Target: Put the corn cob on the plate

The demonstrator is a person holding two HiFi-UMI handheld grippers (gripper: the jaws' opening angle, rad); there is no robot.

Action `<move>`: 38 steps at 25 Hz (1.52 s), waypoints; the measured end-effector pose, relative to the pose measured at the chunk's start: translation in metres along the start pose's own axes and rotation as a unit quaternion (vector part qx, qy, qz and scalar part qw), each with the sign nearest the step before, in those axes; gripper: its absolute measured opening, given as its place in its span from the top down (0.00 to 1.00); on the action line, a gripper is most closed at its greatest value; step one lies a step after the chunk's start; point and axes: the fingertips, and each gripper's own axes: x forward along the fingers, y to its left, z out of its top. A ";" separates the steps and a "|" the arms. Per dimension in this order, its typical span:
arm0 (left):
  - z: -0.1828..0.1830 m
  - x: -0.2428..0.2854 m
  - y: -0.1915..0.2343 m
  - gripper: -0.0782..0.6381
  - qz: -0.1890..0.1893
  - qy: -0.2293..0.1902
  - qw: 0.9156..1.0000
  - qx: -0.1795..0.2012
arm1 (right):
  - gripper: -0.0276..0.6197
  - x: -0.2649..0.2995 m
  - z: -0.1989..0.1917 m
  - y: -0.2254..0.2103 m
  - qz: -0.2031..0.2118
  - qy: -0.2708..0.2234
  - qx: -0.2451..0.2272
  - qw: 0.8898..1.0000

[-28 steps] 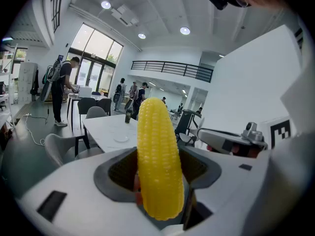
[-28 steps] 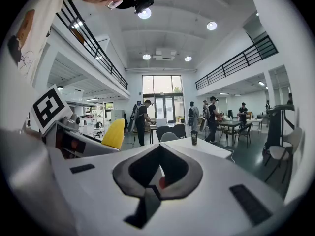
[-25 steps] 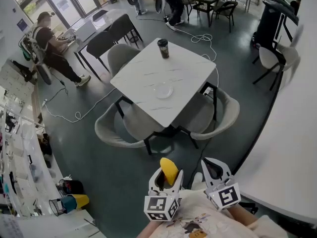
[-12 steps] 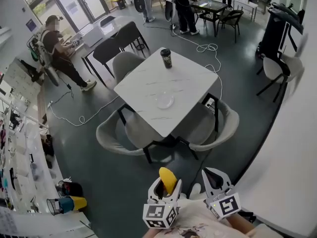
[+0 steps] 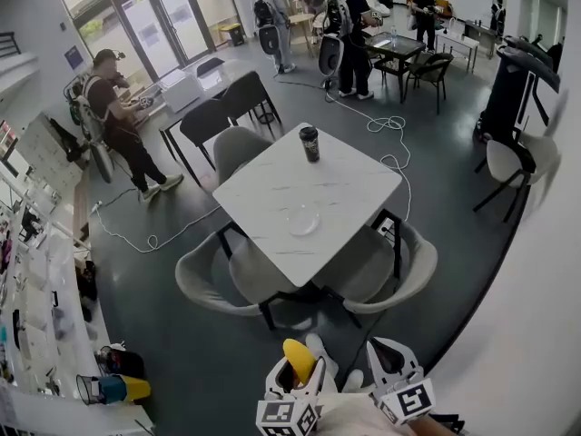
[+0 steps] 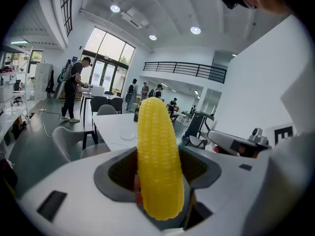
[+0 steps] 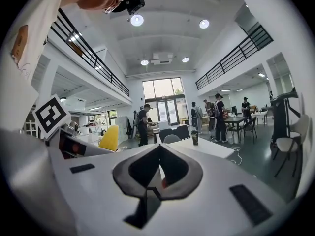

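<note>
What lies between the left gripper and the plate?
In the head view, dark floor, then two grey chairs tucked under the white table that bears the plate.

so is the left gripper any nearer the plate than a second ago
No, not clearly. The left gripper, holding the corn cob, sits lower in the head view, but the plate slid down about as much; the gap looks unchanged.
</note>
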 end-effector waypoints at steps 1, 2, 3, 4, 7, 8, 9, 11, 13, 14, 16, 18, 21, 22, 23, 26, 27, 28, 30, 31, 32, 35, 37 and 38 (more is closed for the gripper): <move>0.002 0.006 0.003 0.53 -0.001 0.000 1.000 0.001 | 0.95 0.006 0.000 -0.002 -0.001 0.001 -0.002 1.000; 0.004 0.013 0.007 0.53 -0.002 0.001 1.000 0.000 | 0.95 0.013 -0.001 -0.004 0.000 0.003 -0.004 1.000; 0.007 0.020 0.010 0.53 -0.003 0.001 1.000 -0.003 | 0.95 0.020 -0.002 -0.005 0.002 0.006 -0.006 1.000; 0.009 0.028 0.013 0.53 -0.005 0.002 1.000 -0.005 | 0.95 0.027 -0.002 -0.007 0.004 0.008 -0.009 1.000; 0.018 0.053 0.021 0.53 -0.015 0.009 1.000 -0.008 | 0.95 0.050 -0.004 -0.012 0.007 0.014 -0.016 1.000; 0.023 0.062 0.025 0.53 -0.020 0.011 1.000 -0.009 | 0.95 0.061 -0.004 -0.012 0.008 0.018 -0.014 1.000; 0.030 0.070 0.030 0.53 -0.024 0.011 1.000 -0.010 | 0.95 0.073 -0.004 -0.011 0.010 0.021 -0.010 1.000; 0.048 0.087 0.040 0.53 -0.032 0.008 0.999 -0.010 | 0.95 0.102 -0.001 -0.010 0.019 0.026 -0.011 0.999; 0.065 0.108 0.054 0.53 -0.038 0.004 0.999 -0.013 | 0.95 0.134 0.006 -0.010 0.026 0.027 -0.023 0.999; 0.072 0.118 0.062 0.53 -0.040 0.005 0.999 -0.014 | 0.95 0.149 0.010 -0.012 0.027 0.026 -0.027 0.999; 0.088 0.136 0.078 0.53 -0.046 0.009 0.999 -0.014 | 0.95 0.177 0.020 -0.017 0.019 0.024 -0.027 0.999; 0.105 0.153 0.093 0.53 -0.055 0.010 0.998 -0.011 | 0.95 0.201 0.025 -0.025 0.005 0.026 -0.016 1.000; 0.128 0.174 0.116 0.53 -0.064 0.015 0.998 -0.006 | 0.95 0.237 0.022 -0.033 -0.012 0.037 0.000 0.999; 0.133 0.182 0.125 0.53 -0.067 0.017 0.998 -0.004 | 0.95 0.249 0.020 -0.035 -0.016 0.040 0.001 0.999; 0.139 0.190 0.134 0.53 -0.069 0.021 0.997 -0.001 | 0.95 0.262 0.020 -0.036 -0.021 0.042 0.002 0.999; 0.153 0.209 0.157 0.53 -0.076 0.027 0.997 0.001 | 0.95 0.294 0.024 -0.040 -0.030 0.043 0.004 0.999; 0.156 0.214 0.164 0.53 -0.077 0.029 0.997 0.002 | 0.95 0.303 0.023 -0.042 -0.032 0.045 0.005 0.998; 0.157 0.219 0.171 0.53 -0.076 0.031 0.997 0.002 | 0.95 0.310 0.021 -0.043 -0.034 0.047 0.006 0.998; 0.157 0.229 0.183 0.53 -0.072 0.037 0.997 -0.004 | 0.95 0.322 0.018 -0.046 -0.035 0.051 0.011 0.998; 0.157 0.233 0.188 0.53 -0.071 0.041 0.997 -0.012 | 0.95 0.327 0.019 -0.047 -0.035 0.052 0.014 0.998; 0.157 0.236 0.191 0.53 -0.070 0.045 0.996 -0.018 | 0.95 0.330 0.020 -0.047 -0.035 0.053 0.015 0.998; 0.159 0.242 0.193 0.53 -0.075 0.051 0.996 -0.022 | 0.95 0.332 0.021 -0.049 -0.041 0.057 0.012 0.997; 0.161 0.244 0.193 0.53 -0.078 0.051 0.995 -0.019 | 0.95 0.333 0.021 -0.050 -0.044 0.060 0.017 0.997; 0.162 0.245 0.193 0.53 -0.078 0.052 0.995 -0.019 | 0.95 0.334 0.021 -0.049 -0.045 0.060 0.019 0.997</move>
